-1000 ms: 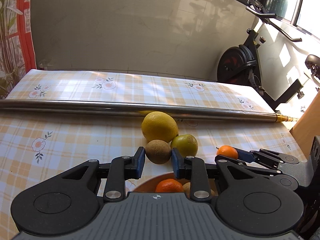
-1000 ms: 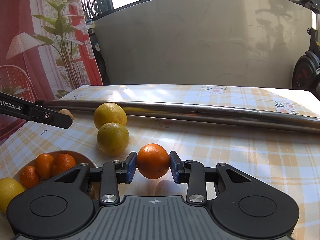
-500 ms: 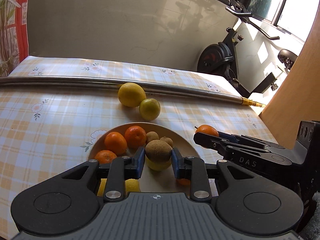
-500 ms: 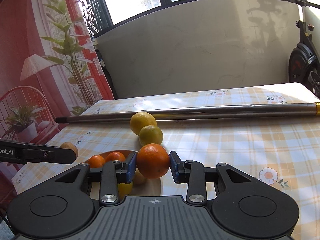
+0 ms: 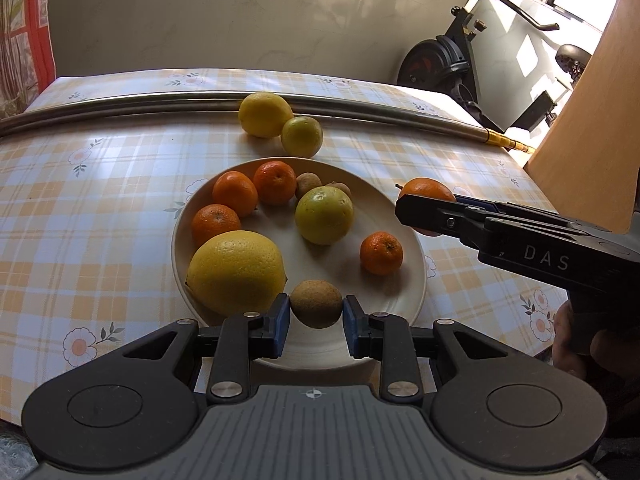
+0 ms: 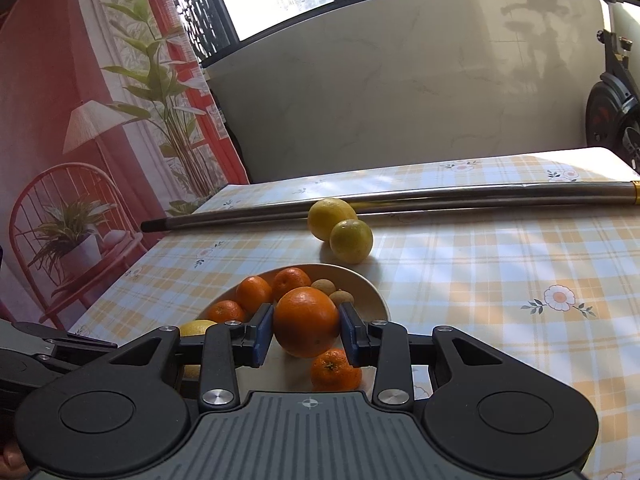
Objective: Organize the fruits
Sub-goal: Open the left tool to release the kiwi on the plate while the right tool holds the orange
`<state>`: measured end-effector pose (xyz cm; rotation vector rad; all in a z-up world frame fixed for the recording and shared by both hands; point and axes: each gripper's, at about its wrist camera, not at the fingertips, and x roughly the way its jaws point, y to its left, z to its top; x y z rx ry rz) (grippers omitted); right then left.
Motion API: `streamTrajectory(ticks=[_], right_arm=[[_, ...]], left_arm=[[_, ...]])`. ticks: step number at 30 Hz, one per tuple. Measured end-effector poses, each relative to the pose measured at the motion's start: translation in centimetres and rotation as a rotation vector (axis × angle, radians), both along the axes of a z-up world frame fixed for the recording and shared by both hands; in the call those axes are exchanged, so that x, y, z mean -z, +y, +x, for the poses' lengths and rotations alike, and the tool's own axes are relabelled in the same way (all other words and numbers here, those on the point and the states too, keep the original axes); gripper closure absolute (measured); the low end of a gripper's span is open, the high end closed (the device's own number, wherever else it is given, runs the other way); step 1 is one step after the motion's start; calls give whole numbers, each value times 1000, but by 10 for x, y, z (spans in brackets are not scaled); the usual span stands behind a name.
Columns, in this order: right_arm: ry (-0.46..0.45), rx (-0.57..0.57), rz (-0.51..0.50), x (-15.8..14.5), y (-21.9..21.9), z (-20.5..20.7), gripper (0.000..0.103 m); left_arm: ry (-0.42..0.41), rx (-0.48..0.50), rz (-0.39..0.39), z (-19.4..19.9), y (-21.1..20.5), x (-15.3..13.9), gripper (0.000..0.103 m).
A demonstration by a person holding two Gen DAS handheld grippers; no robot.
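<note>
A cream plate (image 5: 404,216) on the checked tablecloth holds several oranges, a big lemon (image 5: 236,270), a green citrus (image 5: 324,215) and small brown fruits. My left gripper (image 5: 316,318) is shut on a brown kiwi (image 5: 316,304), held over the plate's near rim. My right gripper (image 6: 306,328) is shut on a large orange (image 6: 306,321) above the plate (image 6: 376,300); that orange (image 5: 426,192) also shows in the left wrist view, at the plate's right edge. A small mandarin (image 6: 335,370) lies below it. A yellow lemon (image 5: 265,115) and a yellow-green citrus (image 5: 301,137) rest on the cloth beyond the plate.
A long steel pole (image 5: 360,112) lies across the table behind the loose fruit. An exercise bike (image 5: 448,68) stands past the far right corner, and a wooden panel (image 5: 592,112) rises at the right. A printed curtain (image 6: 100,120) hangs at the left.
Both grippers have come back from the loose fruit to over the plate, each keeping its fruit. The left camera now looks more steeply down on the plate.
</note>
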<state>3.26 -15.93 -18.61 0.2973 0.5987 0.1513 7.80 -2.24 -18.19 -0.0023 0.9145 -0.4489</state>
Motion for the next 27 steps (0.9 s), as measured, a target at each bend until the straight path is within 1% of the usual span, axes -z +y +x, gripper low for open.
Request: streamTrajectory(ticks=[8, 19, 27], right_arm=[[15, 15, -7, 2, -4, -10, 70], [31, 27, -3, 7, -7, -5, 70], [42, 36, -5, 11, -11, -2, 70]], left_arm=[[34, -22, 21, 3, 2, 13, 73], [29, -44, 62, 8, 2, 19, 73], [22, -56, 68, 11, 3, 22, 73]])
